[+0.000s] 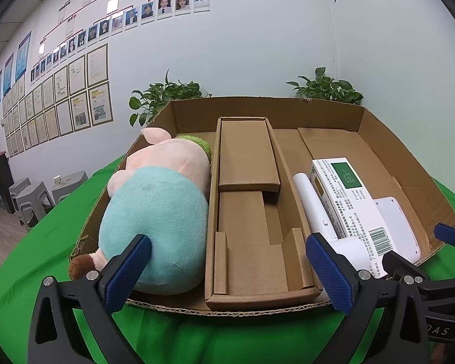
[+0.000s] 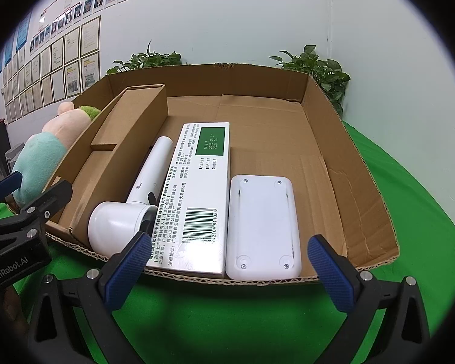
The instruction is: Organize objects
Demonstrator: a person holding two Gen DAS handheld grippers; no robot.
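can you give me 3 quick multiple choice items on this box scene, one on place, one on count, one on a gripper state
1. Where does the plush toy lie in the cardboard tray?
A. left of the divider
B. right of the divider
C. on the green cloth

2. How many white items lie right of the divider?
A. one
B. three
C. five

3. How does the right hand-held gripper stand?
A. shut on the medicine box
B. open, holding nothing
C. shut on the toy

Key: 1 A, the toy fills the left section. 2 B, hair dryer, medicine box and flat white case lie side by side. 3 B, its fingers stand apart before the tray's front edge.
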